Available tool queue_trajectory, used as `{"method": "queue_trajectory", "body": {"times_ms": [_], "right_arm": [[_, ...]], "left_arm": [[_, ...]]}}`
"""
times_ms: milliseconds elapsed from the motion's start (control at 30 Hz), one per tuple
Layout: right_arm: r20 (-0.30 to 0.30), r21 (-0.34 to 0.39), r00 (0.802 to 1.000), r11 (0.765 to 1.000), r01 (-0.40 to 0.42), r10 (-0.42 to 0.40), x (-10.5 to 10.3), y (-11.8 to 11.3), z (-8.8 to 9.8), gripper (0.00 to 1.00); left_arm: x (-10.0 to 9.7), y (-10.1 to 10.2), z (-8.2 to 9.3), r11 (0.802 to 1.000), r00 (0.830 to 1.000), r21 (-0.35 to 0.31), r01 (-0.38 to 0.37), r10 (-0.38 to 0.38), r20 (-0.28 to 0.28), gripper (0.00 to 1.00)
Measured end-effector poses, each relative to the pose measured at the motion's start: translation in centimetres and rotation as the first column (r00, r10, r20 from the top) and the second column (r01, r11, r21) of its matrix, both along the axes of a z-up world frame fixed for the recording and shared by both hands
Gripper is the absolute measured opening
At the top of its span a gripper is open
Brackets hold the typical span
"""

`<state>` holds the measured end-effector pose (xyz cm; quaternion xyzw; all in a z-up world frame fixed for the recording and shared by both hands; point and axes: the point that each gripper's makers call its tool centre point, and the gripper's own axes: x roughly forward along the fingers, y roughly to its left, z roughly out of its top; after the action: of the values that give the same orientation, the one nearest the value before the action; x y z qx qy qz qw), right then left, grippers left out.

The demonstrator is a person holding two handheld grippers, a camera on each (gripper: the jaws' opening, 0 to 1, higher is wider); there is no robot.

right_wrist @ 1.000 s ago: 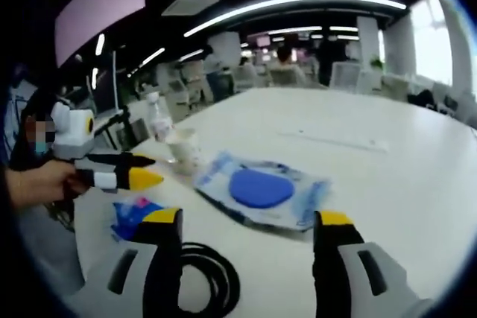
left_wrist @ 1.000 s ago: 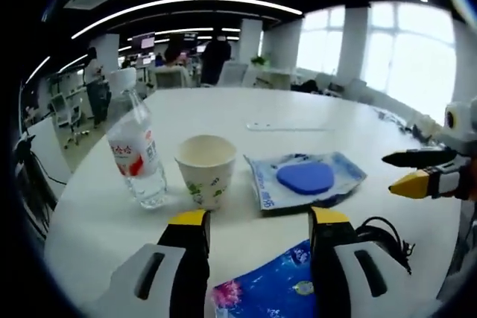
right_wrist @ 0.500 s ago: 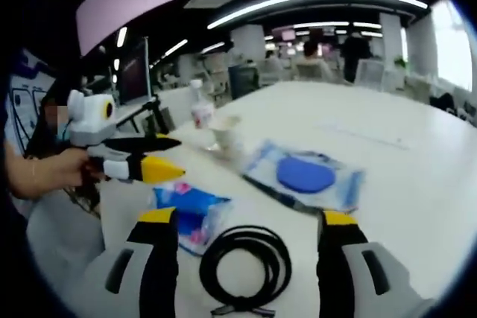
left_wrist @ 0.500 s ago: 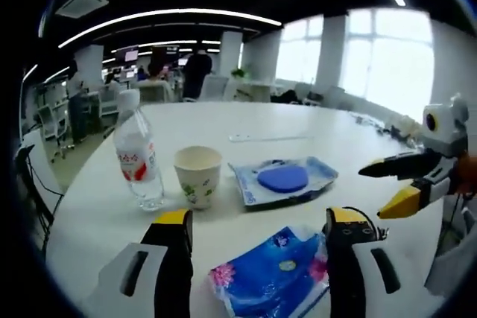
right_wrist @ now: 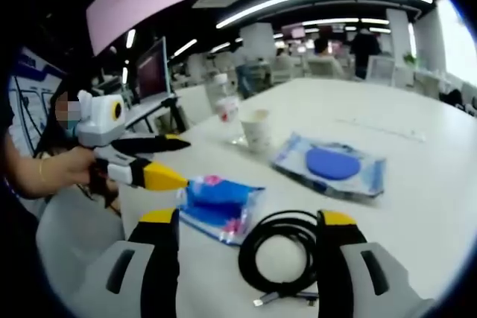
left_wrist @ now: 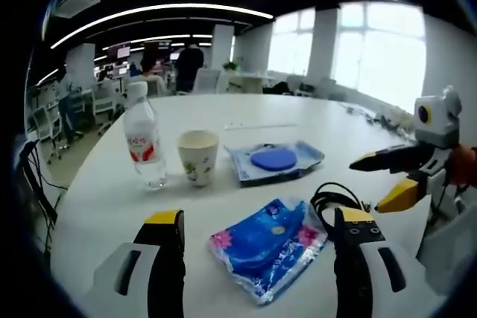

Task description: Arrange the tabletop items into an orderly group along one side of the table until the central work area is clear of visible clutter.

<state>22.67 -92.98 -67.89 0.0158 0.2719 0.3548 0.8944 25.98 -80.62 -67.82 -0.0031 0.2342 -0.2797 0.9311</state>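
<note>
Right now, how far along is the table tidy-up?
Barely started. Done: the bottle and cup stand side by side. In hand: nothing; the left tool and right tool are open over the table. Left: the blue pack, cable and pad packet still lie mid-table.

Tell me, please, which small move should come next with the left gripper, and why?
Probably ease the left gripper forward onto the blue tissue pack. Its jaws stand open and empty, and the pack lies just ahead between them, apart from the bottle, paper cup and blue pouch lined up farther back. The black cable seems better left to the right gripper.
</note>
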Motion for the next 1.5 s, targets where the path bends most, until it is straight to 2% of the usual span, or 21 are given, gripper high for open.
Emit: {"method": "queue_trajectory", "body": {"times_ms": [167,400,633,1200,1400,1500], "right_arm": [[-0.005,-0.001,1.0,1.0,-0.02,0.02,-0.7,1.1,-0.5,0.69],[0.006,0.006,0.999,0.999,-0.032,0.032,-0.6,3.1,-0.7,0.63],[0.005,-0.03,0.999,0.999,-0.039,0.039,-0.4,4.2,-1.8,0.58],[-0.056,-0.067,0.997,0.997,-0.049,0.045,0.2,5.9,-4.8,0.42],[-0.083,-0.065,0.996,0.997,-0.045,0.039,0.5,6.0,-5.7,0.36],[-0.094,-0.063,0.995,0.997,-0.042,0.036,0.5,6.1,-6.0,0.34]], "left_arm": [[-0.7,1.2,-0.4,0.998,0.998,-0.031,-0.053,0.052,-0.036,0.81],[-1.6,2.1,-1.6,0.997,0.996,0.009,-0.071,0.072,-0.056,0.76],[-1.7,2.7,-2.6,0.996,0.992,0.032,-0.084,0.087,-0.092,0.72],[-2.4,3.0,-5.8,0.993,0.969,0.065,-0.094,0.106,-0.221,0.44],[-1.9,3.7,-5.6,0.99,0.966,0.049,-0.131,0.139,-0.217,0.35],[-2.0,3.9,-6.1,0.99,0.961,0.056,-0.132,0.141,-0.236,0.33]]}}
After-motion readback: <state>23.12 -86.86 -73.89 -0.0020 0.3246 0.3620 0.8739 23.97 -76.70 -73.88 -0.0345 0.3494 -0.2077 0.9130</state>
